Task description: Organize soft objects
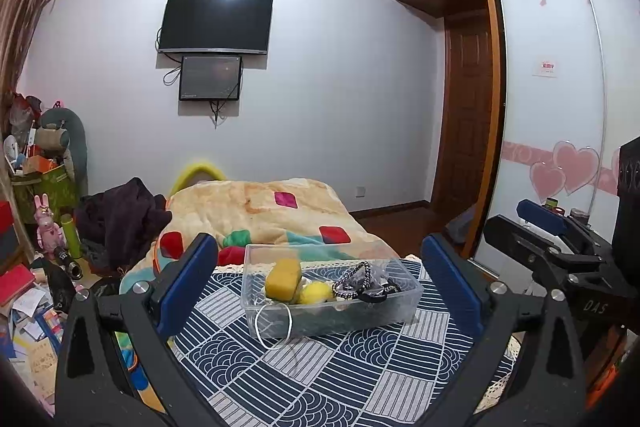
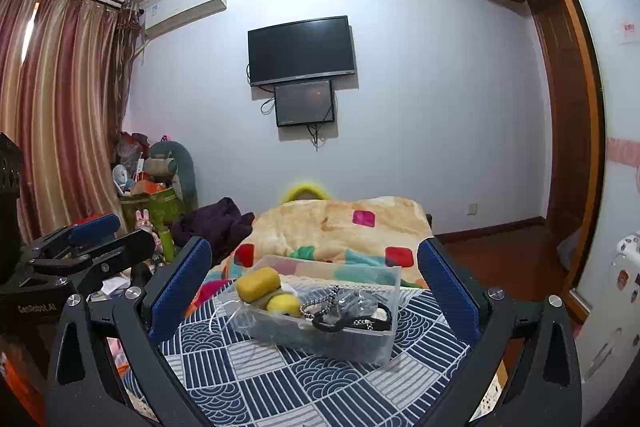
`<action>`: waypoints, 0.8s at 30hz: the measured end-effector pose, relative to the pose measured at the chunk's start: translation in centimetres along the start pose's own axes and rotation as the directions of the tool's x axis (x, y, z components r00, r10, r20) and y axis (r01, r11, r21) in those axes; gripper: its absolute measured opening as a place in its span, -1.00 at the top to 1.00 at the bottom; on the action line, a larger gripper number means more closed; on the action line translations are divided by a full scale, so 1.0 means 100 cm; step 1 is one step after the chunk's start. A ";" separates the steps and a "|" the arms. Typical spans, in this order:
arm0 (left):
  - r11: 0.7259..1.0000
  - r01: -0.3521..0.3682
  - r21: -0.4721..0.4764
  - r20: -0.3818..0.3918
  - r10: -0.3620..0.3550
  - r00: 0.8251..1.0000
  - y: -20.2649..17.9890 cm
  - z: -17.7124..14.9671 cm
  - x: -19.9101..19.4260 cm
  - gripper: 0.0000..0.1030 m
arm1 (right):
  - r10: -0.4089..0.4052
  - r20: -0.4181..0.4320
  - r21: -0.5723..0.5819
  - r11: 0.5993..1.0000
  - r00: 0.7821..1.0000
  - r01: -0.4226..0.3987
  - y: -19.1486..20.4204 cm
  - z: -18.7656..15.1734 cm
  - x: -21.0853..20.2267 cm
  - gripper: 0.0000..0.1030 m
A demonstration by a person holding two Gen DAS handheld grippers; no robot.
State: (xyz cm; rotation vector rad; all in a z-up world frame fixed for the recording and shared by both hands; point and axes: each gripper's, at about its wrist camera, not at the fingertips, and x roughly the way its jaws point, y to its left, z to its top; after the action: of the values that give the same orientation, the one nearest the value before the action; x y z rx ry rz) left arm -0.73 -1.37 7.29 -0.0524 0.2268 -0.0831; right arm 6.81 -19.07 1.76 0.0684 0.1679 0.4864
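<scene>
A clear plastic box [image 1: 404,301] [image 2: 384,341] stands on a blue and white patterned cloth [image 1: 320,367] [image 2: 280,383]. In it lie a yellow sponge [image 1: 283,277] [image 2: 258,283], a yellow ball [image 1: 316,293] [image 2: 283,305], a black and white braided cord [image 1: 352,279] [image 2: 320,301] and black straps [image 2: 352,319]. A white loop of cord [image 1: 274,325] hangs over the box's near wall. My left gripper [image 1: 320,283] is open and empty, held back from the box. My right gripper [image 2: 316,291] is open and empty, also short of the box.
A bed with an orange patterned blanket [image 1: 272,215] [image 2: 340,227] lies behind the cloth. Dark clothes [image 1: 120,219] and piled clutter [image 1: 36,227] sit at the left. A wardrobe with heart stickers [image 1: 560,107] stands at the right. The right gripper shows in the left wrist view [image 1: 560,247].
</scene>
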 end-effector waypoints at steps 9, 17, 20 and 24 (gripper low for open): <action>1.000 -0.002 0.003 0.001 0.002 1.000 -0.001 -0.001 0.000 -1.00 | -0.004 0.000 0.012 1.000 1.000 0.004 -0.002 0.000 -0.002 -1.00; 1.000 -0.002 0.003 0.001 0.002 1.000 -0.001 0.000 0.000 -1.00 | -0.004 -0.002 0.007 1.000 1.000 0.004 -0.002 -0.001 -0.002 -1.00; 1.000 -0.001 0.003 0.001 0.001 1.000 -0.001 0.000 -0.001 -1.00 | -0.003 -0.002 0.006 1.000 1.000 0.003 -0.003 0.000 -0.002 -1.00; 1.000 -0.002 0.005 0.003 0.002 1.000 -0.002 0.000 -0.001 -1.00 | -0.003 -0.001 0.008 1.000 1.000 0.003 -0.003 0.000 -0.003 -1.00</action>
State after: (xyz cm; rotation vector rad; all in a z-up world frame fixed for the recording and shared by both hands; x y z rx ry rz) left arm -0.83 -1.51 7.34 -0.0471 0.2239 -0.0820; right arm 6.69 -19.45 1.78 0.0759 0.1705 0.4831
